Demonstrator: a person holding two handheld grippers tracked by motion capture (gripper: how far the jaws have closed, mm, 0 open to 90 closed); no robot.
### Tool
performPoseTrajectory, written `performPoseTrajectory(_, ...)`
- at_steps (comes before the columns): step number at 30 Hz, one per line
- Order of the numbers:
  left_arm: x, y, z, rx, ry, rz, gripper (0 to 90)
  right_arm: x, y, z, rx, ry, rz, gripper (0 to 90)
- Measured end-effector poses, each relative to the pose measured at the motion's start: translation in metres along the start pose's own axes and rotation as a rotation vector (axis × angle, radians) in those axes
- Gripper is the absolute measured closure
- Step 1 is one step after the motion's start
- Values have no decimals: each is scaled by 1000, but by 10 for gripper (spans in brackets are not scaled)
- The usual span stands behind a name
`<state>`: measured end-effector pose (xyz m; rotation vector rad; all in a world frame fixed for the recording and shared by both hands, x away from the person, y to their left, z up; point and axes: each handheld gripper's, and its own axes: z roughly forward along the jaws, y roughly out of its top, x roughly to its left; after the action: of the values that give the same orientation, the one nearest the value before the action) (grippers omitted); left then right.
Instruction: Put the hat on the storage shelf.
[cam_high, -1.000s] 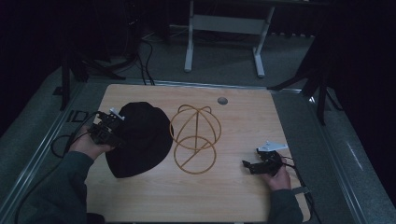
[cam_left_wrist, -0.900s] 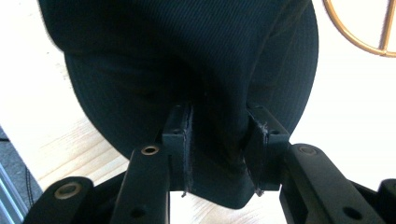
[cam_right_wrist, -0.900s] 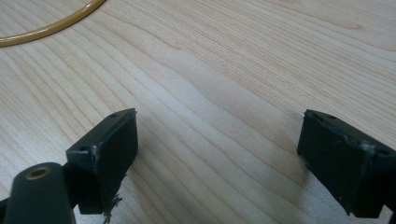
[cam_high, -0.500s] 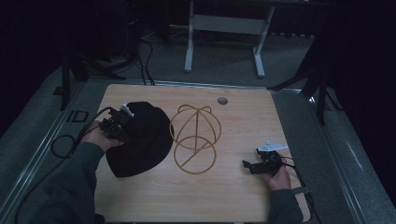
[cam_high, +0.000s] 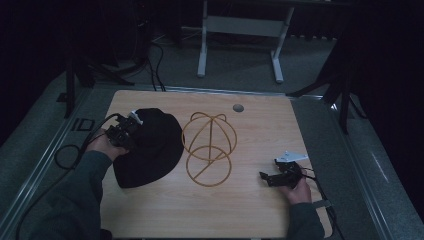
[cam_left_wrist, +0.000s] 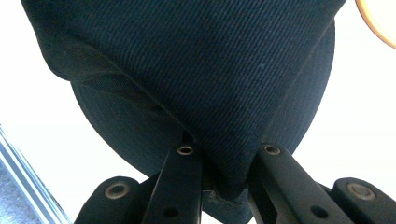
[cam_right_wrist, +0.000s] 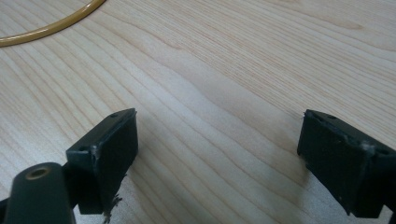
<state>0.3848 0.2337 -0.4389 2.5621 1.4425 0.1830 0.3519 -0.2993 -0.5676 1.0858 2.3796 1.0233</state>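
Observation:
A black cap (cam_high: 152, 150) lies on the left half of the wooden table (cam_high: 250, 210). My left gripper (cam_high: 133, 136) is at the cap's left rim; its jaws have just been closing. In the left gripper view the gripper (cam_left_wrist: 224, 156) is shut on a fold of the cap's fabric (cam_left_wrist: 210, 70), which bunches between the two fingers. A tan wire cap form (cam_high: 208, 149) stands beside the cap at mid-table. My right gripper (cam_high: 266, 178) rests near the table's right front, open; in the right gripper view it (cam_right_wrist: 217, 140) has bare wood between its fingers and the wire ring (cam_right_wrist: 46, 28) far off.
A small grey round disc (cam_high: 238, 107) sits near the table's far edge. The left gripper's cable (cam_high: 67, 155) loops off the table's left side. A white metal stand (cam_high: 240, 35) is on the floor beyond the table.
My left gripper moved right onto the cap's left rim and closed on its fabric. The right gripper kept still.

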Motion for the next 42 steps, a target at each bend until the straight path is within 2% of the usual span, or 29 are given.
performPoseTrajectory(21, 8, -6, -18, -11, -4, 14, 865, 0, 0, 0, 0, 0, -1, 122)
performPoseTrajectory(31, 8, -5, -29, -32, -23, 25, 866, 0, 0, 0, 0, 0, -1, 122)
performPoseTrajectory(42, 10, -5, -44, -57, -13, 30, 865, 0, 0, 0, 0, 0, 0, 122)
